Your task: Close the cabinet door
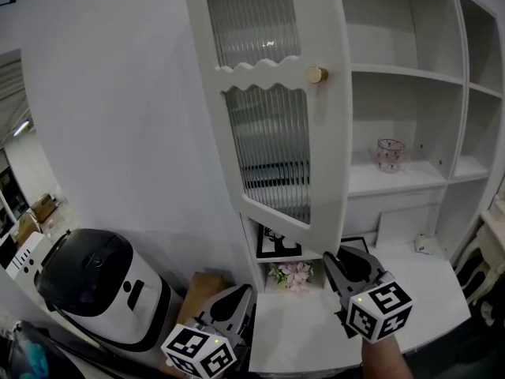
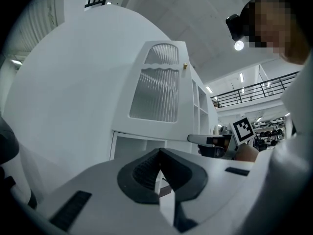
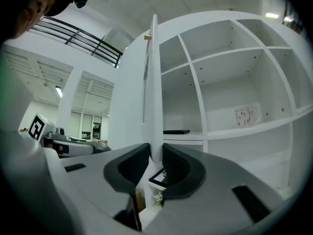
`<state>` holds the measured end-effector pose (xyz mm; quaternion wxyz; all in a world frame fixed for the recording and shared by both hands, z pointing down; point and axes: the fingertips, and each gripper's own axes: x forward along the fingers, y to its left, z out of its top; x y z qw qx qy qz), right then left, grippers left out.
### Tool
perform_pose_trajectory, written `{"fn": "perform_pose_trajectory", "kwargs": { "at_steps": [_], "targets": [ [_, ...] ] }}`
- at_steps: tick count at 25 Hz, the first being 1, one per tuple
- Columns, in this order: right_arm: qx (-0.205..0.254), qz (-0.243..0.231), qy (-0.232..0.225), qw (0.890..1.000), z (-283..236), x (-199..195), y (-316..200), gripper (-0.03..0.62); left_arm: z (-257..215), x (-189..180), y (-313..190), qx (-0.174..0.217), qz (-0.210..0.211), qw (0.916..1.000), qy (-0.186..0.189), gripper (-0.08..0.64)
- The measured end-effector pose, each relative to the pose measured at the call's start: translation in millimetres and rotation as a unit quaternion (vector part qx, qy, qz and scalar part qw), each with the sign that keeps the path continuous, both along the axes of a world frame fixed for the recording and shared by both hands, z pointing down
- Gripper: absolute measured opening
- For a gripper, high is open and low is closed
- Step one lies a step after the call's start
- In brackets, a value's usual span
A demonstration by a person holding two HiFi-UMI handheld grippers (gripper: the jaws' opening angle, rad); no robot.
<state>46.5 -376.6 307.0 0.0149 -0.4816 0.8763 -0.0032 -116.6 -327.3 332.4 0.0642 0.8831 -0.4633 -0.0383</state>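
At the lower free corner of the cabinet door (image 1: 272, 133), pinching the edge between the pads of the right gripper (image 1: 341, 260). Holding the left gripper (image 1: 237, 294) low off the door's outer face, jaws pressed together on nothing. Leaving the door standing well open, so apparently just starting the swing. Next, probably guiding that corner toward the shelves (image 1: 406, 73) behind the door, letting the grip follow the arc.
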Motion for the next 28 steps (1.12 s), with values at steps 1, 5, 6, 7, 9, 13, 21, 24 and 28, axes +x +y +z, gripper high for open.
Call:
{"fn": "perform_pose_trajectory", "kwargs": {
  "at_steps": [1,5,6,7,9,13,21,24,28],
  "targets": [
    [0.0,-0.001,-0.001,1.0,0,3,-4,0.077,1,5,-2,-0.002,0.002,1.0,-0.003,0.006],
    [0.001,-0.01,0.0,1.0,0,13,-18,0.08,2,18,-9,-0.005,0.003,1.0,-0.004,0.006],
    [0.0,-0.013,0.001,1.0,0,14,-21,0.081,2,19,-11,-0.004,0.001,1.0,-0.003,0.005],
    [-0.001,-0.016,0.002,1.0,1,14,-24,0.081,2,21,-13,-0.004,-0.001,1.0,-0.002,0.006],
    [-0.002,-0.022,0.003,1.0,2,17,-30,0.083,2,26,-17,-0.002,-0.003,1.0,-0.001,0.006],
    [-0.004,-0.036,0.005,0.999,1,25,-42,0.086,1,40,-26,0.0,-0.005,1.0,-0.003,0.006],
    [0.007,-0.065,0.014,0.998,0,30,-61,0.092,7,58,-41,-0.003,-0.018,0.9998,-0.003,0.006],
    [0.019,-0.063,0.022,0.998,-2,35,-71,0.099,11,65,-49,-0.008,-0.023,0.9997,-0.004,0.006],
    [0.038,-0.056,0.029,0.997,-6,41,-82,0.139,18,70,-58,-0.014,-0.034,0.9993,-0.007,0.006]
  ]
}}
